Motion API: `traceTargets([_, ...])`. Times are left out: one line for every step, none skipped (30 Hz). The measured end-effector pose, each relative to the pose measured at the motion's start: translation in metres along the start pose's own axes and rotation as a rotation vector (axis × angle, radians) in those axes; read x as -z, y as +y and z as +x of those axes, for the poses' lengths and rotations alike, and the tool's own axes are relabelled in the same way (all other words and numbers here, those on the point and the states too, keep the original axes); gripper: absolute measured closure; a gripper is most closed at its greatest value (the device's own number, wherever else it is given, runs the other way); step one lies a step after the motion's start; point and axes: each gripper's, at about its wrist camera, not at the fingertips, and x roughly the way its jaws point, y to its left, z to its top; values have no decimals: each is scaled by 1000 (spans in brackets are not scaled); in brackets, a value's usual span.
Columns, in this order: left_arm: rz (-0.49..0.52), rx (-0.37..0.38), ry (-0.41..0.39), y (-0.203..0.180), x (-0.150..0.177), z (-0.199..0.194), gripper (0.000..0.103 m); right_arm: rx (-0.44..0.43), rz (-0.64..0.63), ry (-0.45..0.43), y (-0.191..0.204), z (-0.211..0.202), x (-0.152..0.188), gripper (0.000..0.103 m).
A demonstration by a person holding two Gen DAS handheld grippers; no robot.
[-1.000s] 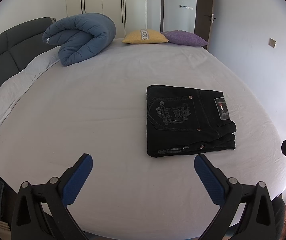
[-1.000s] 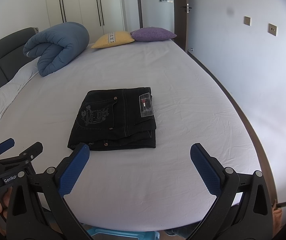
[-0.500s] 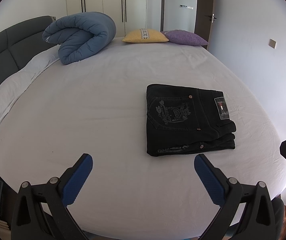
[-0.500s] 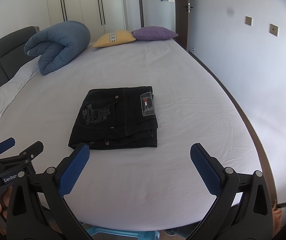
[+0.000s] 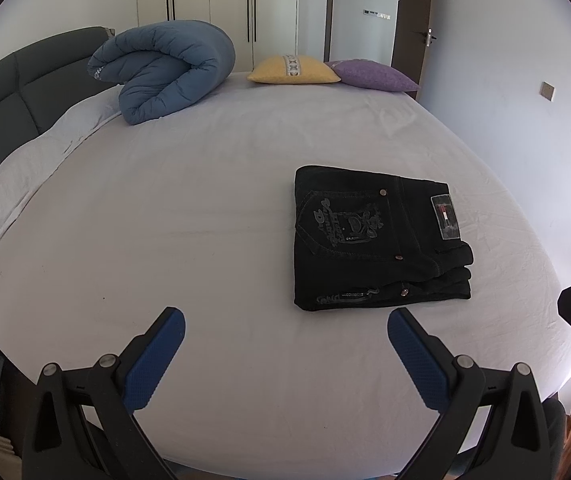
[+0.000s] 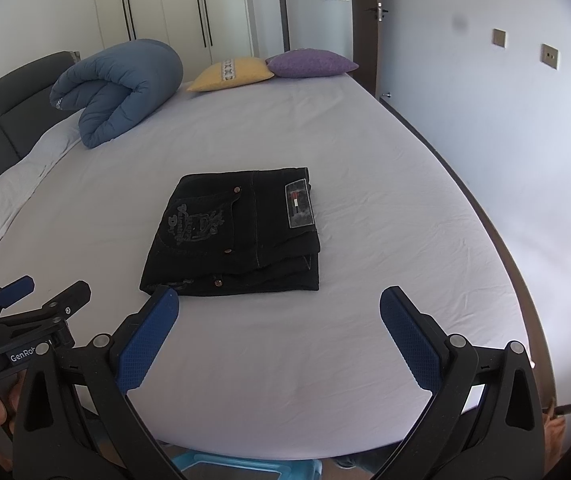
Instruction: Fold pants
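Observation:
Black jeans (image 5: pixel 377 240) lie folded in a compact rectangle on the white bed sheet (image 5: pixel 205 208), back pocket embroidery and a label facing up. They also show in the right wrist view (image 6: pixel 241 232). My left gripper (image 5: pixel 285 320) is open and empty, held above the near edge of the bed, left of the jeans. My right gripper (image 6: pixel 279 300) is open and empty, just in front of the jeans' near edge. The left gripper also shows at the left of the right wrist view (image 6: pixel 41 292).
A rolled blue duvet (image 5: pixel 165 68) lies at the far left by the grey headboard (image 5: pixel 13 92). A yellow pillow (image 5: pixel 293 70) and a purple pillow (image 5: pixel 373 76) lie at the far edge. A white pillow (image 5: pixel 21 176) lies along the left. A wall runs on the right.
Both grippers have drifted very slightly; the jeans sit a touch farther from the right gripper. Both stay open and the jeans lie as before.

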Motion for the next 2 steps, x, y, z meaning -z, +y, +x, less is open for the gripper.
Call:
traceTargets([4, -3, -4, -1, 0, -1, 0, -1, 0, 0, 0, 1, 0, 0])
traceTargets([5, -6, -6, -1, 0, -1, 0, -2, 1, 0, -1, 1, -1, 0])
